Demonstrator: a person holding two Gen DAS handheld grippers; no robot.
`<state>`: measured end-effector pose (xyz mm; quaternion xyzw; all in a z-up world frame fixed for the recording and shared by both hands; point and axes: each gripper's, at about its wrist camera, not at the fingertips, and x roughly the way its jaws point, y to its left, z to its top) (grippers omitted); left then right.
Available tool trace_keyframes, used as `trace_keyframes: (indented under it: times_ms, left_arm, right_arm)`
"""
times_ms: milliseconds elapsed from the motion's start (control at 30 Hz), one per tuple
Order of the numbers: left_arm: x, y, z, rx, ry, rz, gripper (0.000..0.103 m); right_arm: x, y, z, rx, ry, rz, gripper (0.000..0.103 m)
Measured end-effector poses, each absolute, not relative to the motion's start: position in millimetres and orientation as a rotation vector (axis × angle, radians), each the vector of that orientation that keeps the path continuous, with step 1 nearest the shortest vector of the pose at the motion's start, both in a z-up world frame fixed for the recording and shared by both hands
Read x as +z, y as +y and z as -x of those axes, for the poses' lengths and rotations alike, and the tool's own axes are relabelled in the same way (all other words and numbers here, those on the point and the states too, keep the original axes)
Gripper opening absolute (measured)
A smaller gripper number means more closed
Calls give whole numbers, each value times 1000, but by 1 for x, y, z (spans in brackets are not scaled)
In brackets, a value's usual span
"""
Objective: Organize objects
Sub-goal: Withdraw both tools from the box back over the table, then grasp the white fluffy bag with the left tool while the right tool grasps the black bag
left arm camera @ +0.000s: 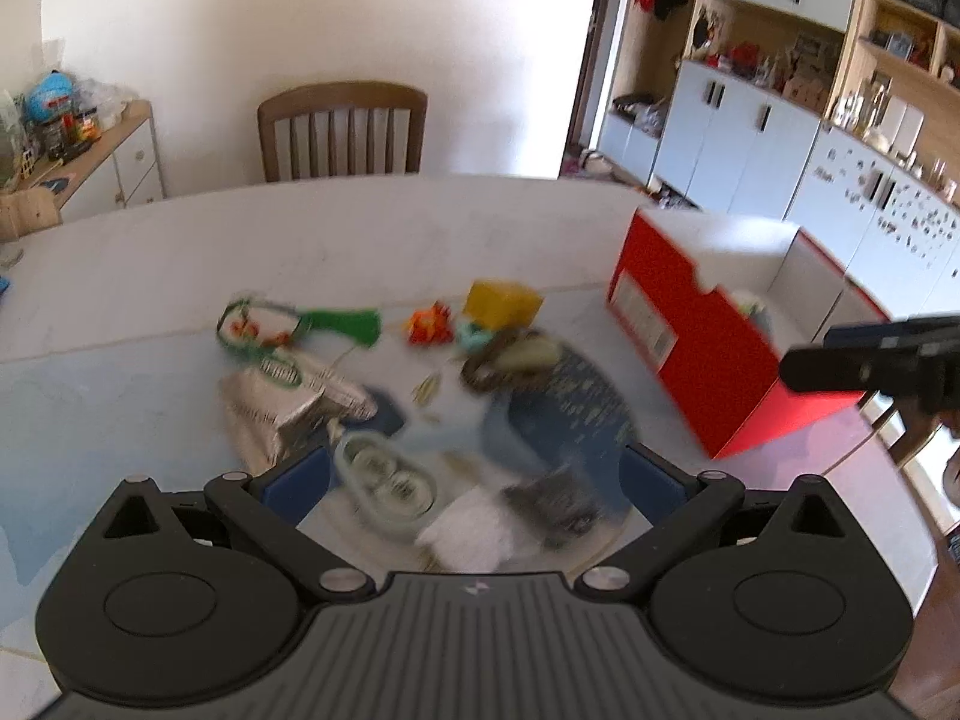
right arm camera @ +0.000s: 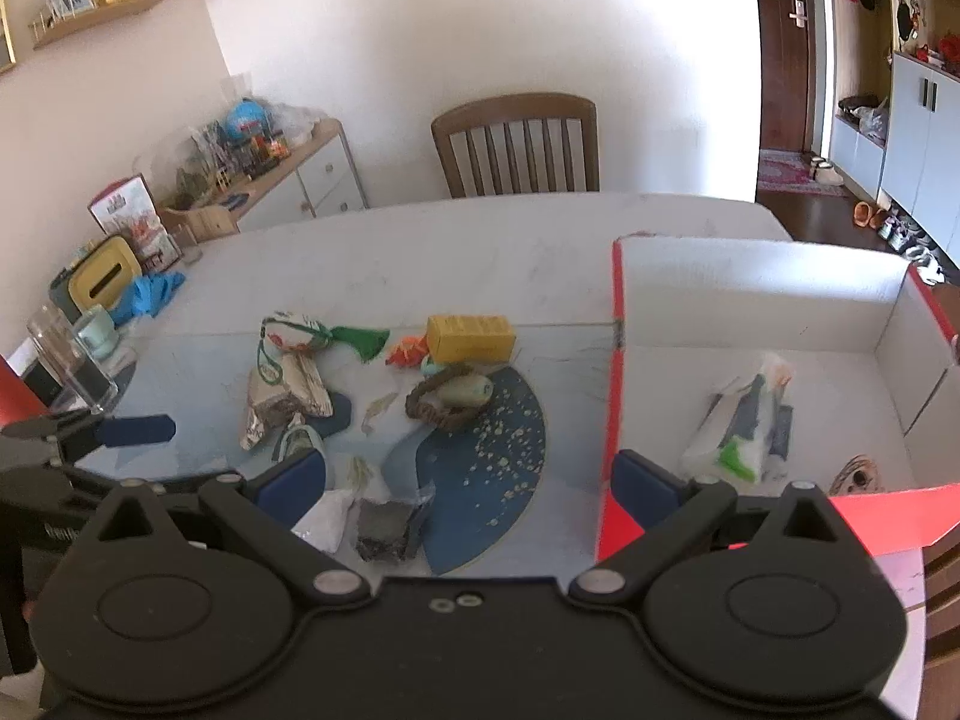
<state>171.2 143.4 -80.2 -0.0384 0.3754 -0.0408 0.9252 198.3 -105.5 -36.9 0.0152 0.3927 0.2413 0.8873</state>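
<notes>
Loose items lie on the white table (right arm camera: 420, 258): a yellow box (right arm camera: 471, 337), an orange toy (right arm camera: 408, 354), a pouch with a green tassel (right arm camera: 300, 333), a crumpled foil packet (right arm camera: 288, 396) and a woven ring (right arm camera: 450, 399) on a blue fan-shaped mat (right arm camera: 480, 468). My right gripper (right arm camera: 471, 480) is open above a dark grey packet (right arm camera: 387, 525) and a white packet (right arm camera: 327, 516). The red box (right arm camera: 750, 276) on the right holds a plastic packet (right arm camera: 744, 420). My left gripper (left arm camera: 474, 480) is open over a pale green round thing (left arm camera: 384, 480), in a blurred view, with the yellow box (left arm camera: 503, 303) beyond.
A wooden chair (right arm camera: 516, 144) stands at the far table edge. A glass (right arm camera: 72, 360), a mug (right arm camera: 96, 330), a yellow tissue holder (right arm camera: 105, 279) and a blue cloth (right arm camera: 150, 294) crowd the left end. A cluttered sideboard (right arm camera: 300, 180) stands behind; cabinets (left arm camera: 750, 138) line the right.
</notes>
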Motion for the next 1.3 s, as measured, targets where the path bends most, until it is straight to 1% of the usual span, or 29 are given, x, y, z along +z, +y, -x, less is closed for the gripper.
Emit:
trace_keyframes:
  times_ms: [233,567,667,900,1000,1100,1200,1300]
  left_arm:
    - [-115,154,-166,-52,775,35,103]
    - [-150,143,-171,-96,782,-37,103]
    - [-157,137,-173,-116,779,-59,103]
    - [-166,121,-171,-129,740,-144,103]
    - [-167,116,-171,-133,724,-175,102]
    - [-169,115,-174,-135,726,-180,102]
    - [-170,113,-175,-140,725,-190,95]
    - [-171,111,-176,-157,731,-201,82]
  right_arm:
    - [-62,-83,-201,475,862,-12,100]
    - [-97,-59,-209,461,949,14,98]
    - [-109,-51,-214,462,990,30,94]
    - [-122,-38,-221,484,1029,45,92]
    - [-128,-32,-223,491,1046,49,89]
    - [-132,-27,-226,502,1057,52,83]
    - [-135,-23,-227,516,1060,52,80]
    - [-136,-19,-229,528,1064,51,78]
